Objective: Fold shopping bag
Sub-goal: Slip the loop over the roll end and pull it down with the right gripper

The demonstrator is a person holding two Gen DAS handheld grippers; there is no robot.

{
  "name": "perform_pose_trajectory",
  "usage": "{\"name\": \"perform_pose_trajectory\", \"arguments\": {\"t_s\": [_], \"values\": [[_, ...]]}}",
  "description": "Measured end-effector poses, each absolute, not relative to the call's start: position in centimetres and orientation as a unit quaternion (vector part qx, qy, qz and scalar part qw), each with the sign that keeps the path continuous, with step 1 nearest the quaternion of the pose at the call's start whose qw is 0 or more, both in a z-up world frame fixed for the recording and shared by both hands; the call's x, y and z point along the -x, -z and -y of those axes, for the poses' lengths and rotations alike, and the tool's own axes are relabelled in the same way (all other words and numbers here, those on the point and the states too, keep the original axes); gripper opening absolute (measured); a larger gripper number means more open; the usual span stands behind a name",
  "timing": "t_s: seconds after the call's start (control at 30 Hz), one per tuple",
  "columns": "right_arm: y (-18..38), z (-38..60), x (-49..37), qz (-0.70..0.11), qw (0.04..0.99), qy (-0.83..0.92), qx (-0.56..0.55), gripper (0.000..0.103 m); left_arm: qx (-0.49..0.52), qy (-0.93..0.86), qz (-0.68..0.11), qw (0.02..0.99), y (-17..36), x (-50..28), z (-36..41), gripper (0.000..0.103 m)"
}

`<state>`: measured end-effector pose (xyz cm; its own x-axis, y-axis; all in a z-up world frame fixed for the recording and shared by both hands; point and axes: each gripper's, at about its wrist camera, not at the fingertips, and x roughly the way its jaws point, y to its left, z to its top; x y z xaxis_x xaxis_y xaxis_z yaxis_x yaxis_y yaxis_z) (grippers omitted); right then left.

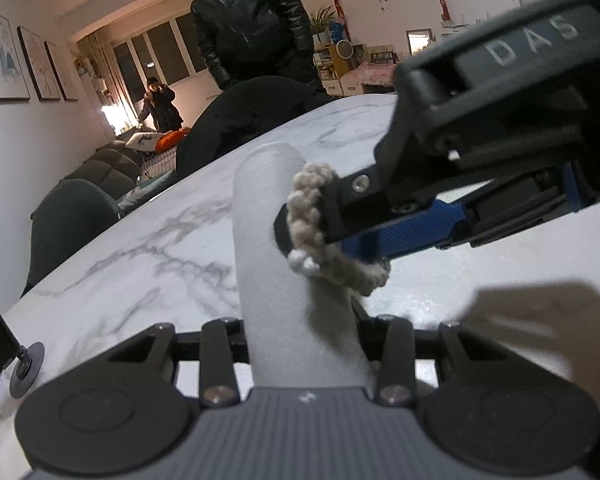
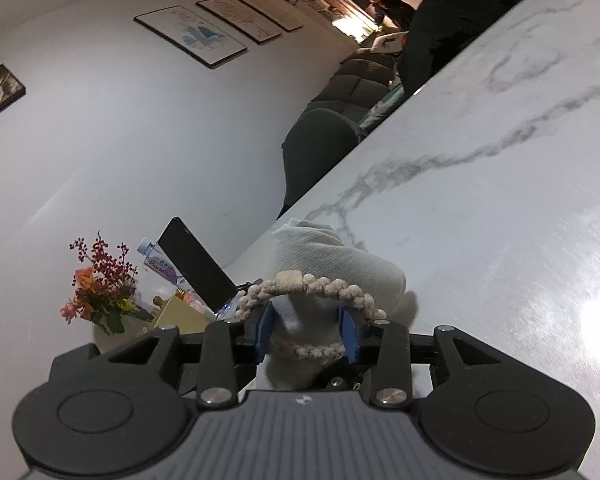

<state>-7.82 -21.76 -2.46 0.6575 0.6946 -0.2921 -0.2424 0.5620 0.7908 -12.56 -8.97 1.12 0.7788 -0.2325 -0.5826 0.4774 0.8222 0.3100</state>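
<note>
— So where is the shopping bag (image 1: 268,248) right now?

— Rolled into a narrow white fabric bundle, lifted above the marble counter (image 1: 140,248). In the left wrist view it runs up from between the left hand-held gripper (image 1: 304,344) fingers and points toward the counter's far edge.

— Is the left one gripping it?

— The bundle passes straight through the gap between its fingers, which sit close against the cloth on both sides, so it looks pinched there. The fingertips themselves are hidden behind the fabric.

— And the right hand-held gripper (image 1: 300,232)?

— It comes in from the right side of the left view, marked with the letters DAS. Its blue-padded fingers (image 2: 350,334) stand apart, with a beige braided cord loop (image 2: 312,284) stretched around the outside of both of them. In the right wrist view the bundle passes through that loop, between the two pads.

— So the right one is not squeezing the bag?

— No, its fingers are spread, holding the loop wide around the roll.

— Anything else on the counter?

— Near the edge seen in the right view stand a bunch of red and orange flowers (image 2: 98,284), a plastic bottle (image 2: 156,264) and a dark phone (image 2: 196,264) propped up. A person in a black jacket (image 1: 252,24) stands beyond the far edge.
</note>
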Motion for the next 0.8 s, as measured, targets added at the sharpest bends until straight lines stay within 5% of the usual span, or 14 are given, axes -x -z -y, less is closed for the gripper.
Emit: {"name": "perform_pose_trajectory", "arguments": {"t_s": [0.8], "values": [[0.6, 21.8, 6.1, -0.372, 0.83, -0.249, -0.332, 0.044, -0.286, 0.171, -0.225, 0.916, 0.8, 14.1, 12.7, 0.035]]}}
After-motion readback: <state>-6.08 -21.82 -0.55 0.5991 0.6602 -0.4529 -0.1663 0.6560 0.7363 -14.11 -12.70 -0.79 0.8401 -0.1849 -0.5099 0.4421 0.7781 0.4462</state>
